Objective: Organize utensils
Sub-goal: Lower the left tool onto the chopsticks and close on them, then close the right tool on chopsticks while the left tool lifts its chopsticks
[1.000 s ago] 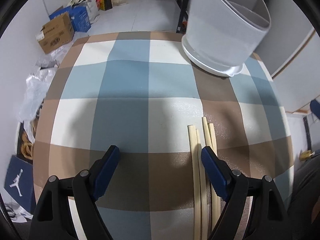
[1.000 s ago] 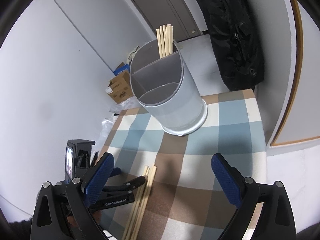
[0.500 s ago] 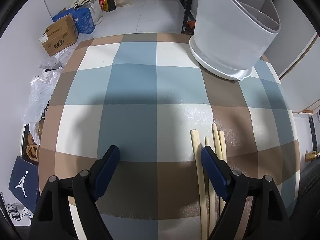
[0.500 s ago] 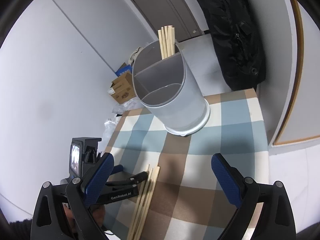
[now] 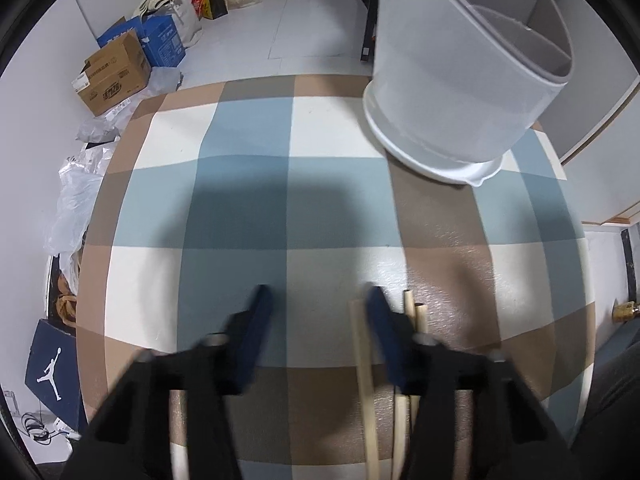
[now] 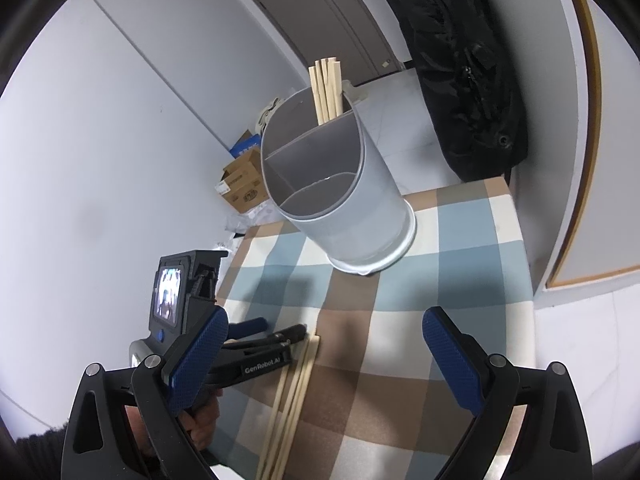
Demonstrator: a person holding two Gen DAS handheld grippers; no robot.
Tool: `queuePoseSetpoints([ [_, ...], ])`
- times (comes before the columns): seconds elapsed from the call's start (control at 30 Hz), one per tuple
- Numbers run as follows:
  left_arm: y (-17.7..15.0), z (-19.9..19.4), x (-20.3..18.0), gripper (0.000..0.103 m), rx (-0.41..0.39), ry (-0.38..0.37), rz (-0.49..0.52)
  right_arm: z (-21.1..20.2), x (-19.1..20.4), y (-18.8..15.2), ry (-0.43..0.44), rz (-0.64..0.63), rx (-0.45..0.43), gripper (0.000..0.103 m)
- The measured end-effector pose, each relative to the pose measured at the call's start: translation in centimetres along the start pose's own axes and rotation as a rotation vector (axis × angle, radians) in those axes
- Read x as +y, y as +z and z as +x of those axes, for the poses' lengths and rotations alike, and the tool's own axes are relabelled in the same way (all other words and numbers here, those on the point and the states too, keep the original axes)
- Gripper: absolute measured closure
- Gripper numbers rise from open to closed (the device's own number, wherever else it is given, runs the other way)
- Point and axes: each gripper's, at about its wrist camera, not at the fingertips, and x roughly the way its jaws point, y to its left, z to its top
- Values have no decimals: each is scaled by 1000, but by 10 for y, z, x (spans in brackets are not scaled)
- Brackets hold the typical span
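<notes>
Left gripper (image 5: 316, 300) jaws closing around one pale wooden chopstick (image 5: 362, 364) at 5 o'clock: light, stiff, slippery; grip mid-shaft. Right gripper (image 6: 324, 340) jaws spread, empty.

Each hand-held gripper has black plastic arms with round silver screws at the pivots and blue textured pads on the fingers: the right hand-held gripper (image 6: 324, 364), the left hand-held gripper (image 5: 316, 320). From the right wrist, the left one shows white "GenRobot.AI" lettering, a blue button and a small lit screen. A dark sleeve (image 6: 36, 452) covers the wrist behind it.
</notes>
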Motion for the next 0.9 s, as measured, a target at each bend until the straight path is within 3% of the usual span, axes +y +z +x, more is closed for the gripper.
queuePoseSetpoints([
  [0.07, -1, 0, 1, 91, -5, -18, -2, 1, -1, 0, 0, 6, 5, 4],
  [0.17, -2, 0, 9, 100, -16, -58, -34, 2, -2, -1, 5, 14, 14, 4],
  [0.33, -7, -2, 27, 101, -26, -150, -113, 4, -1, -3, -5, 5, 23, 4],
  [0.53, -4, -16, 36, 101, -59, -180, -161, 16, 0, -8, -25, -13, 67, 6],
  [0.63, -2, -27, 37, 101, -102, -196, -161, 27, 2, -13, -32, -34, 116, 18],
  [0.7, -3, -35, 39, 101, -134, -201, -153, 38, 4, -18, -42, -49, 168, 33],
  [0.9, -2, -39, 52, 101, -193, -234, -168, 67, 16, -31, -71, -127, 285, 53],
])
